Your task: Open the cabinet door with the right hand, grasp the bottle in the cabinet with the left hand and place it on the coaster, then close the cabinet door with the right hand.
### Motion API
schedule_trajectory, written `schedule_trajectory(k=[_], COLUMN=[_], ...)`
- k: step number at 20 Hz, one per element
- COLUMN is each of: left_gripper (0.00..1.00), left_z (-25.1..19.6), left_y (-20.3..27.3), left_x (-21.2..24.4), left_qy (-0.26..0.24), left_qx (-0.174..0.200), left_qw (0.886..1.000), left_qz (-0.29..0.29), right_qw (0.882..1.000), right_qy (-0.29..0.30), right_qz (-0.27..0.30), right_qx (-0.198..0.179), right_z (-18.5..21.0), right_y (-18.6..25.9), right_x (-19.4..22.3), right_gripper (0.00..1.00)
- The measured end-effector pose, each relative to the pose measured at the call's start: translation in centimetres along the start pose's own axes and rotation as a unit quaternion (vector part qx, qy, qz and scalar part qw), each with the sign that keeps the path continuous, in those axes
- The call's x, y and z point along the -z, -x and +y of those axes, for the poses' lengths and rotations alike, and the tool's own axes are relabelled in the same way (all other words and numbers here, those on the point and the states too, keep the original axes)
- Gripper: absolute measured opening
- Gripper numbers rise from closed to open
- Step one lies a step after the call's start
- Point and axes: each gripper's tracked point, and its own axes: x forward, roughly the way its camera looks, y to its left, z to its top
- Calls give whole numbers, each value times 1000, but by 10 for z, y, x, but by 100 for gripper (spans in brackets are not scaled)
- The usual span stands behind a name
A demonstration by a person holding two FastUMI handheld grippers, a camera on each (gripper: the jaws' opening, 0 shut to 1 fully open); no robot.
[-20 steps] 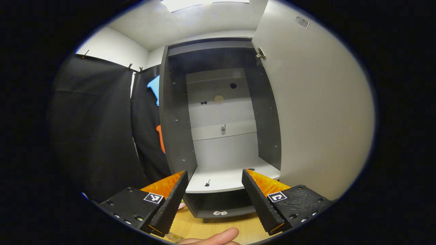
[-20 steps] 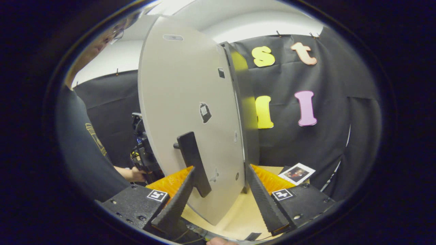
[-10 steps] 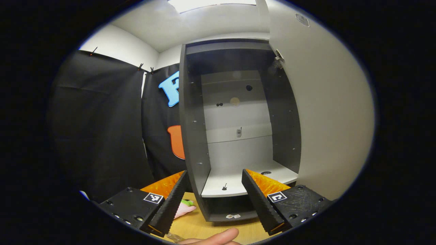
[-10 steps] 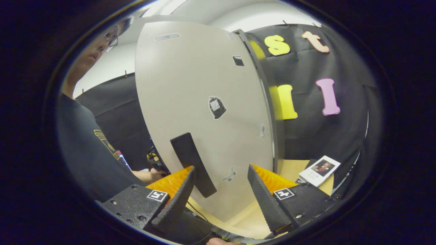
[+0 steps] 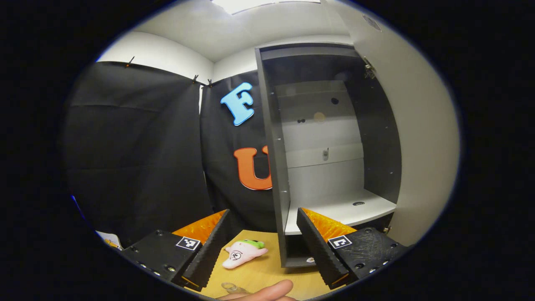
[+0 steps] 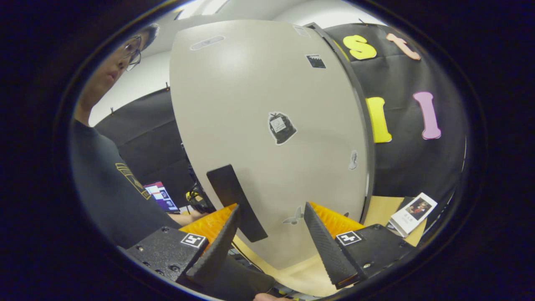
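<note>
The dark cabinet [image 5: 273,167] stands open, and its white shelf [image 5: 342,211] is bare apart from a small dark spot. Its pale door [image 5: 422,138] is swung out at the right of the left gripper view. My left gripper [image 5: 263,213] is open and holds nothing; it hangs over the wooden table just left of the cabinet front. In the right gripper view the door's outer face [image 6: 267,92] is close up. Its black handle [image 6: 234,196] slants down beside my right gripper's left finger. My right gripper [image 6: 271,207] is open, its fingers wide apart around the handle's lower end.
A pink plush toy [image 5: 242,253] lies on the wooden table [image 5: 267,271] left of the cabinet. A thumb [image 5: 267,290] and a small clear object [image 5: 232,287] show at the bottom edge. A person [image 6: 108,196] stands left of the door. A booklet [image 6: 413,209] lies at the right.
The left gripper view has swung left, so the cabinet slid to the right and the plush toy came into sight. The door face has turned more towards the right gripper, which stays at the handle.
</note>
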Motion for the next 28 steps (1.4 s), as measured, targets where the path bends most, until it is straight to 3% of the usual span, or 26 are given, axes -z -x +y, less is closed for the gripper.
schedule_trajectory(k=[4, 12, 17, 18, 19, 28], left_gripper=[95, 95, 95, 95, 95, 95], left_z=[17, 23, 27, 28, 30, 34], left_y=[2, 7, 8, 9, 7, 5], left_x=[-1, 4, 2, 2, 2, 9], left_qy=[-8, -27, -33, -38, -43, -51], left_qx=[-24, -28, -33, -35, -36, -46], left_qw=[1000, 999, 999, 999, 998, 998], left_qz=[3, 5, 6, 6, 6, 16], right_qw=[1000, 999, 999, 999, 999, 998], right_qy=[0, 3, -9, -11, -12, -14], right_qz=[10, 19, 28, 34, 38, 60], right_qx=[-16, -38, -30, -27, -25, -30], right_z=[7, 17, 5, 2, -1, -3], right_y=[-16, -49, -77, -83, -89, -103], right_x=[-2, -8, -4, 1, 3, 16], right_gripper=[98, 98, 99, 94, 99, 98])
